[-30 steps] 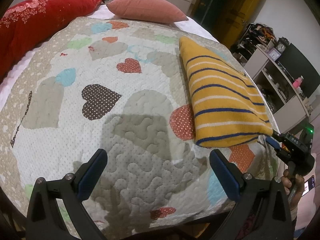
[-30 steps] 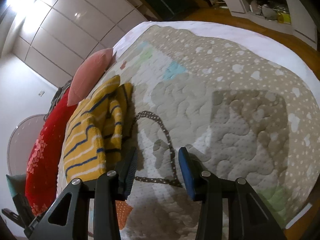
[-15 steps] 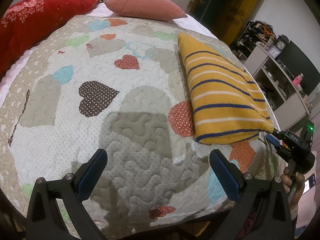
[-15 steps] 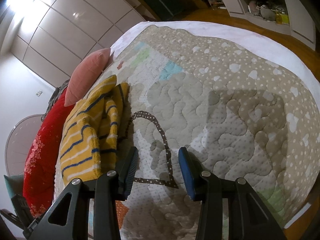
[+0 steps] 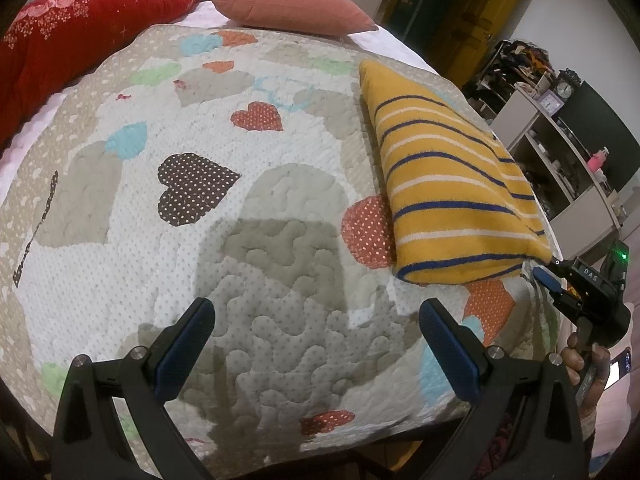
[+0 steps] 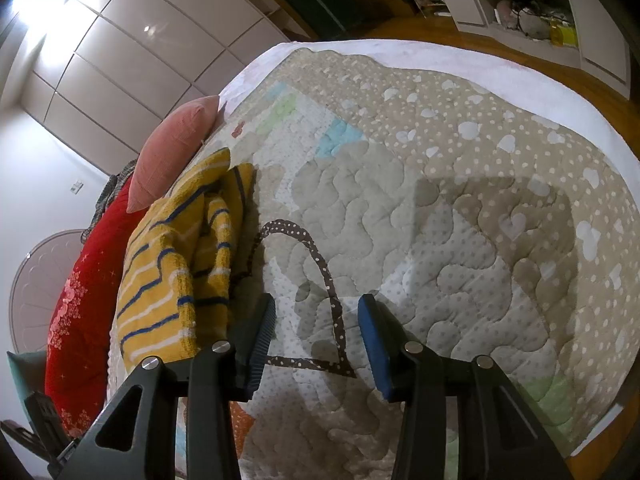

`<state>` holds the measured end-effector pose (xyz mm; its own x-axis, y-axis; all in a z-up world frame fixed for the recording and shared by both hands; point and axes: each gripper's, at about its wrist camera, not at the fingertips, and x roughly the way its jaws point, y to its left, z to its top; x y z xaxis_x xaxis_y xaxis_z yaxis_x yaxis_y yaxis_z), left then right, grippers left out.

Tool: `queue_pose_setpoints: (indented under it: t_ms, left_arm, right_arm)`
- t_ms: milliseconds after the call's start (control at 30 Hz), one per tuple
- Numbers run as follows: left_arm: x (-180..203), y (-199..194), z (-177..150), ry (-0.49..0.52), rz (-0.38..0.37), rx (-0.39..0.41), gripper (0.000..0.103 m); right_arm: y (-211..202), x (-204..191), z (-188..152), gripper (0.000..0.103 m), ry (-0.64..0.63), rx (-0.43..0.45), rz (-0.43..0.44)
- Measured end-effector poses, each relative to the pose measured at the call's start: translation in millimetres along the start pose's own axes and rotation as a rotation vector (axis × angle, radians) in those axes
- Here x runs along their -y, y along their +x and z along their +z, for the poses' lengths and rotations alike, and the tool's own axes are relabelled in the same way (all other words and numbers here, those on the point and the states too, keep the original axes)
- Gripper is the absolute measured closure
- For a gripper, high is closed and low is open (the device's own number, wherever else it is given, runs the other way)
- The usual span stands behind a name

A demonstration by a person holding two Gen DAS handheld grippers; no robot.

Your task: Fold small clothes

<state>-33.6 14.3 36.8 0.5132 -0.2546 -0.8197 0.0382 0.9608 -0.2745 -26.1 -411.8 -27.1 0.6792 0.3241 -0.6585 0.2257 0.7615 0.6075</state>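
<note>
A yellow knit garment (image 5: 448, 184) with blue and white stripes lies folded on the right side of the heart-patterned quilt (image 5: 200, 120). My left gripper (image 5: 316, 312) hovers open over bare quilt near the bed's front edge, well left of the garment. In the left wrist view my right gripper (image 5: 546, 276) sits just off the garment's near right corner, a hand (image 5: 580, 360) holding it. In the right wrist view the right gripper (image 6: 317, 304) stands open over the quilt (image 6: 480, 200) with nothing between its fingers. The garment (image 6: 168, 264) lies bunched just left of its left finger.
A red floral bolster (image 5: 80, 32) and a pink pillow (image 5: 288, 4) lie along the far side of the bed. White shelves (image 5: 560, 152) with clutter stand beyond the bed's right edge. A white wardrobe (image 6: 120, 60) and wooden floor (image 6: 600, 92) surround the bed.
</note>
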Motion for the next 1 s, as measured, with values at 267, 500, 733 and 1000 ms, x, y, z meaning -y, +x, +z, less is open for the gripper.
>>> queue_pose_setpoints:
  t_ms: [267, 500, 733, 1000]
  left_arm:
    - [-0.4, 0.6, -0.5, -0.002, 0.0, -0.002, 0.001]
    - [-3.3, 2.0, -2.8, -0.01, -0.001, -0.005, 0.001]
    - [-8.2, 3.7, -3.2, -0.021, 0.002, -0.009, 0.001]
    - [-9.1, -9.3, 1.7, -0.006, 0.018, 0.049, 0.001]
  right_arm:
    - [1.6, 0.6, -0.7, 0.055, -0.001, 0.002, -0.003]
    - [6.9, -1.0, -3.0, 0.053, -0.01, 0.004, -0.014]
    - [9.7, -7.8, -1.4, 0.051, -0.037, 0.005, -0.039]
    - [-4.5, -63.2, 61.1, 0.049, -0.165, 0.069, -0.003]
